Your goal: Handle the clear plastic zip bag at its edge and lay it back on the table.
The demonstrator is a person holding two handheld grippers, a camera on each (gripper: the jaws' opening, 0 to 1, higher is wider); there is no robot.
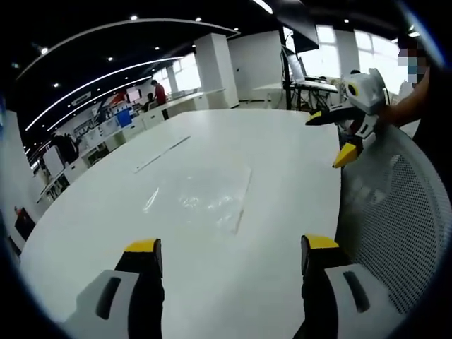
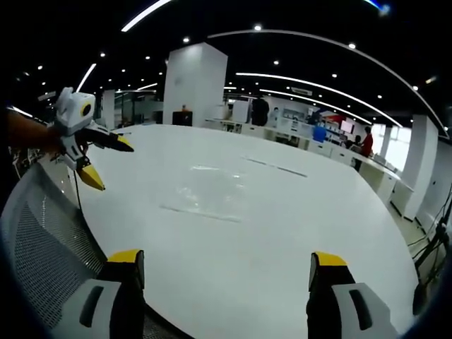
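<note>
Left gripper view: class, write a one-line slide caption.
Clear zip bag lies flat on the white table, ahead of the open left tool.

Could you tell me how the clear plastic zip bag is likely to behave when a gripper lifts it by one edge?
The clear plastic zip bag lies flat, thin and wrinkled on the white table, so it will probably droop limply. It looks empty, so likely very light. Its glossy film may slip between the jaws, and the flat edge could be awkward to catch.
</note>
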